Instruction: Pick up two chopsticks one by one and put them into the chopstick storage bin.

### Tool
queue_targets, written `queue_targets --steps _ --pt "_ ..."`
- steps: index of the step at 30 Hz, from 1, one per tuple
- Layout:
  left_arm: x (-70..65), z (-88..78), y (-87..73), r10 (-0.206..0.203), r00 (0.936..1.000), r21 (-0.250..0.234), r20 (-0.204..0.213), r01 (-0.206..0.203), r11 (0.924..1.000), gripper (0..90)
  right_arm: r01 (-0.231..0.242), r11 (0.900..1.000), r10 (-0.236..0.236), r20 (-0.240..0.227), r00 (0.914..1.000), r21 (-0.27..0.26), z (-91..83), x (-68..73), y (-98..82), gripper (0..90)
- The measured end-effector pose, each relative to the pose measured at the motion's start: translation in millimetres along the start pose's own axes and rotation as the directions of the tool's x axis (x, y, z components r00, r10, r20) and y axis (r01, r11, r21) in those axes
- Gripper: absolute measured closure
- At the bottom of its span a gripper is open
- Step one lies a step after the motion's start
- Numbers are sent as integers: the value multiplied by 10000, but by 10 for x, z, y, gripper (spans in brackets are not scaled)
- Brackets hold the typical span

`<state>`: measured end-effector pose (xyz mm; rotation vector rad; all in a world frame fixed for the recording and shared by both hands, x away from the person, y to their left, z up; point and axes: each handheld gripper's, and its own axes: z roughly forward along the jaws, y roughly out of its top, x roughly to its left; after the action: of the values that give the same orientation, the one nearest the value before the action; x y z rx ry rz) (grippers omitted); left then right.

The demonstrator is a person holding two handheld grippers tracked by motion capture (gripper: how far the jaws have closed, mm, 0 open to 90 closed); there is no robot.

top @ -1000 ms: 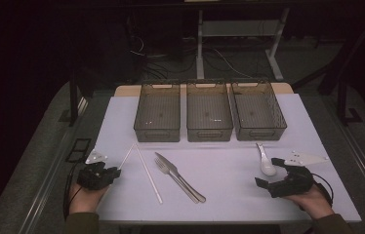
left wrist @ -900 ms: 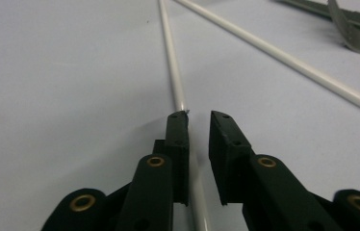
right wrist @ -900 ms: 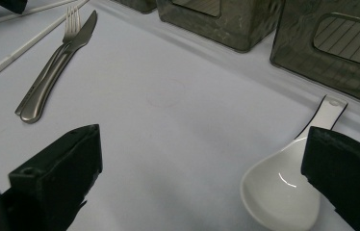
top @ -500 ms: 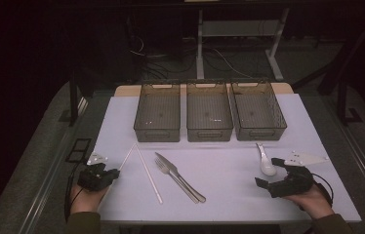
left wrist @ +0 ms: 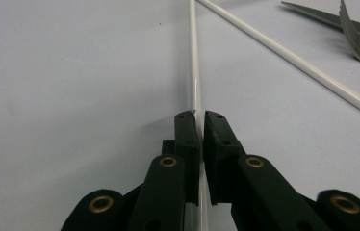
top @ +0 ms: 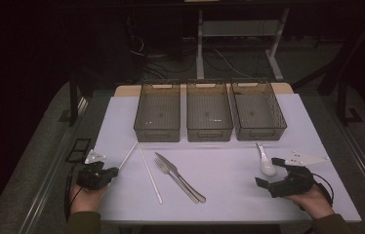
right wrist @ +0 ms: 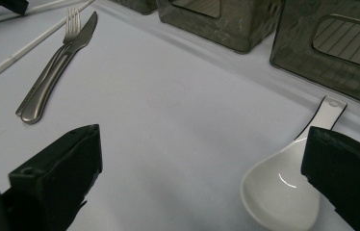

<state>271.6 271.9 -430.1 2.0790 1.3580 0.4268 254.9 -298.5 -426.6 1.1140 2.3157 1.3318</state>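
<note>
Step in hand: grasp of chopstick. Left gripper [left wrist: 198,120] at bench [top: 229,161] near-left edge; fingers [left wrist: 187,139] have just been closing, now pinched on near end of white chopstick [left wrist: 194,72], which lies flat on bench and runs away from fingers. Second chopstick [top: 150,173] lies just beside, crossing toward fork [top: 175,178] and knife [top: 183,176]. Right gripper [top: 274,175] rests at near-right, fingers wide apart, empty, white spoon [right wrist: 284,187] just ahead. Three bins [top: 209,134] at far side. Next likely: lift chopstick clear without disturbing its twin, carry to bin.

You see white chopsticks [top: 149,169], a white spoon [top: 266,164], silvery cutlery [top: 179,176], smoky translucent bins [top: 209,111], a pale lilac mat [top: 229,161].
</note>
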Motion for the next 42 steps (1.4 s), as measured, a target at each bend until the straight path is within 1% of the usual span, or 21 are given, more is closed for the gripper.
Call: queue_targets --steps 4,7,8,10,12,13,15,18,21,24,31,35,40,42 --pt "-8 -43 15 81 10000 -173 -49 -82 9998 846 11 10000 -11 1 10000 4 1 0 0 8" --pt "-30 -96 45 243 9997 -330 -41 -245 9992 846 14 10000 -14 -2 10000 -12 0 -1 0 8" --pt "-47 -112 56 215 9998 -493 -13 -215 9986 846 10 10000 -10 4 10000 -17 0 -3 0 8" --pt "-80 -144 81 292 9996 -718 55 -287 9970 846 -7 10000 7 15 10000 -11 -1 -4 0 8" --pt "-98 -177 104 460 9989 -845 67 -453 9954 846 -5 10000 5 17 10000 -11 2 -3 0 8" --pt "-108 -188 110 413 9991 -951 114 -400 9947 846 4 10000 -4 16 10000 3 1 -3 1 8" --pt "-114 -212 121 477 9987 -1095 154 -457 9929 846 3 10000 -3 8 10000 -12 1 -2 0 8" --pt "-126 -254 145 426 9988 -1417 237 -388 9891 846 -1 10000 1 9 10000 -23 0 -3 0 8" --pt "-137 -290 176 445 9986 -1628 275 -394 9859 846 10 10000 -10 -1 10000 -25 1 -2 0 8" --pt "-153 -318 218 478 9980 -1848 410 -395 9820 846 -8 10000 8 -4 10000 -29 0 -4 1 8" --pt "-220 -371 368 678 9952 -2462 706 -485 9680 846 -56 10000 56 17 10000 -28 -2 -5 0 8" --pt "-275 -378 463 920 9920 -2660 859 -662 9617 852 -68 10000 69 16 10000 -48 -5 -5 0 8" --pt "-320 -337 551 1108 9889 -2680 992 -807 9600 852 -30 9999 30 -9 10000 -116 -5 -15 -3 8" --pt "-337 -322 588 1160 9878 -2673 1040 -846 9599 852 -100 9998 99 -52 9999 -173 -10 -20 -6 8"
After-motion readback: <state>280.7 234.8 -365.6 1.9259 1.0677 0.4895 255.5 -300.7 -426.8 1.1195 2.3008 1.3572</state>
